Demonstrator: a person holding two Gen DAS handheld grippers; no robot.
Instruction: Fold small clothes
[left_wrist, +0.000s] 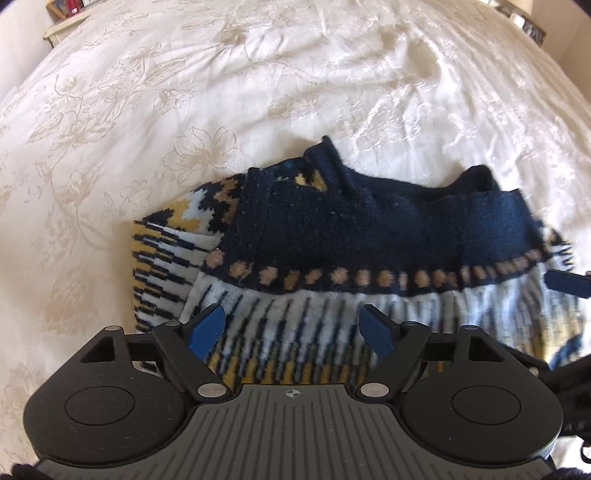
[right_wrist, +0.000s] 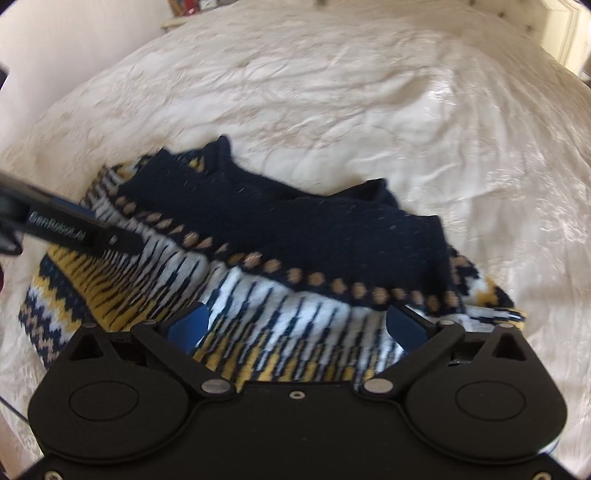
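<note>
On a cream floral bedspread (left_wrist: 147, 110) a small knitted sweater (left_wrist: 369, 236) is laid, its navy part folded over a white, yellow and navy patterned part. Above its near edge the left gripper (left_wrist: 293, 328) is held with jaws spread; the right gripper (right_wrist: 295, 326) is likewise spread. The sweater's right end is blurred, and its near hem is hidden by the grippers.

Cream floral bedspread (left_wrist: 258, 74) (creased); nightstand (left_wrist: 62, 27) beyond.
</note>
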